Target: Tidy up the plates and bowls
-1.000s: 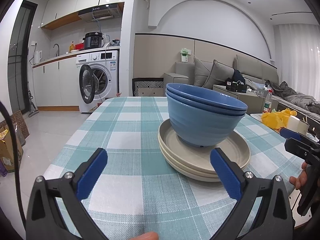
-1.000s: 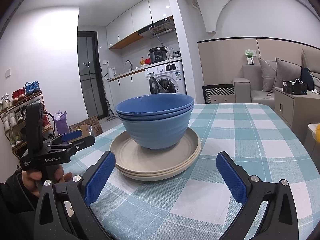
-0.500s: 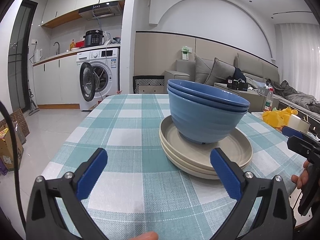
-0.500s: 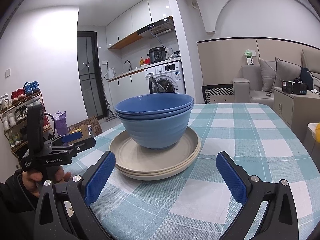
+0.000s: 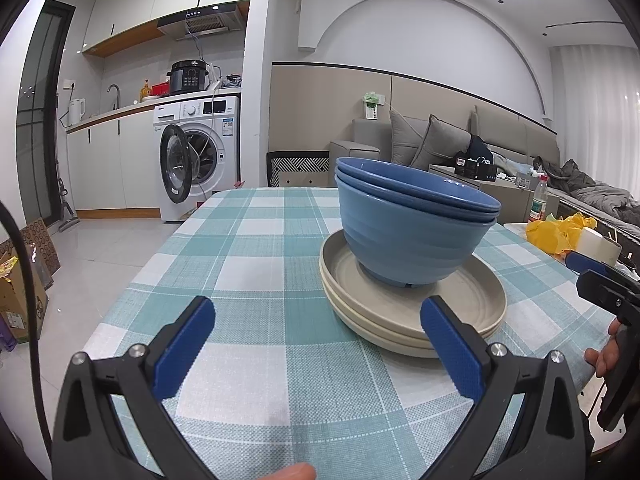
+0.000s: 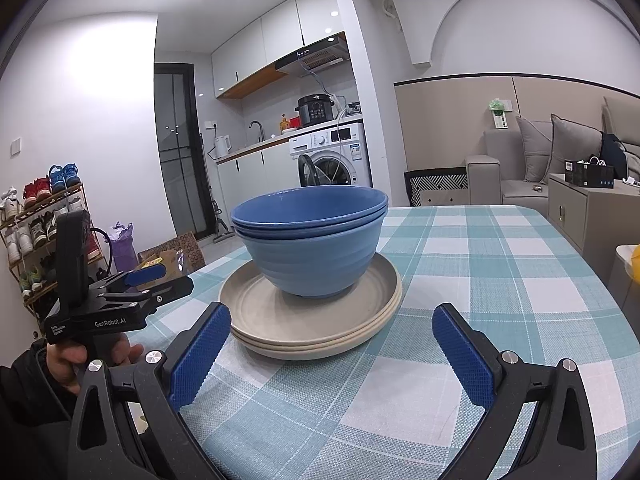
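Change: bowls (image 5: 416,232) sat lower between fingers than before | Left gripper (image 5: 316,328), right gripper (image 6: 332,336): spread, empty | Stack on plates (image 5: 460,312) ahead | Plate count unclear

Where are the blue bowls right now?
The blue bowls sit nested together on the stacked beige plates on the checked tablecloth, ahead of both open grippers and right of centre in the left wrist view.

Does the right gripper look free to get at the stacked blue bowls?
Probably yes: the right gripper is open, facing the blue bowls on the beige plates, with nothing between.
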Demonstrator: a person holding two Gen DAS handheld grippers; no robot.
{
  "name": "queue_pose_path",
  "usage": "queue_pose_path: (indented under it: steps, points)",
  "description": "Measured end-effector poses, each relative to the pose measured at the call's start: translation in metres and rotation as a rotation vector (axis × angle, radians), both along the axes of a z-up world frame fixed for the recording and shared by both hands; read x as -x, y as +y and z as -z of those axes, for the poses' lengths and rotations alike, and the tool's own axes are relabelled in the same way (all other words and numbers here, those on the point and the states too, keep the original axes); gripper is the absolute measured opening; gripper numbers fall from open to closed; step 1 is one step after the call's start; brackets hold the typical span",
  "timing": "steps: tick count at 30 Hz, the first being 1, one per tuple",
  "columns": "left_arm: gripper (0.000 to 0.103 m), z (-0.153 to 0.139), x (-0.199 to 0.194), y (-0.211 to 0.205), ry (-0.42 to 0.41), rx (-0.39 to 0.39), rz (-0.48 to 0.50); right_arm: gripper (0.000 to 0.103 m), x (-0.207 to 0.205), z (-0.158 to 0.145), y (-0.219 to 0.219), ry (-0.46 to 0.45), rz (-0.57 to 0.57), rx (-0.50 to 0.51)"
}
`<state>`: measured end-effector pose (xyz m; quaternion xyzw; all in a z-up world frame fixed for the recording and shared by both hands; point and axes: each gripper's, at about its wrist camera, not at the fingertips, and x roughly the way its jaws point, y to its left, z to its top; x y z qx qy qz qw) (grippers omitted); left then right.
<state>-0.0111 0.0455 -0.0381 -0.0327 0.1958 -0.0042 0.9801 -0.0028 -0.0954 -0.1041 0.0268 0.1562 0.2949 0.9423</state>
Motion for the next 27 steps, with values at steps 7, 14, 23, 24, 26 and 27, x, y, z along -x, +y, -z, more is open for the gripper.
queue_pose_path:
  steps: [7,14,23,24,26,27]
  points:
    - [0.103,0.0000,0.0003,0.0000,0.000,-0.001,0.001,0.103,0.0001,0.0000,0.0000,0.000,0.000,0.001]
    - [0.103,-0.0001,0.0003,-0.0001,0.000,-0.002,0.001,0.103,-0.0007,0.0003,0.0003,0.003,-0.002,0.002]
    - [0.103,0.0007,0.0008,0.0005,-0.002,-0.003,0.002,0.103,-0.0008,0.0005,0.0012,0.005,-0.004,0.001]
    - [0.103,0.0007,0.0008,0.0001,-0.001,-0.004,0.001,0.103,-0.0007,0.0006,0.0012,0.004,-0.004,0.002]
    - [0.103,0.0007,0.0008,0.0001,-0.002,-0.004,0.002,0.103,-0.0007,0.0004,0.0014,0.004,-0.005,0.002]
    - [0.103,0.0009,0.0013,-0.0001,-0.002,-0.005,0.003,0.103,-0.0007,0.0005,0.0015,0.004,-0.005,0.003]
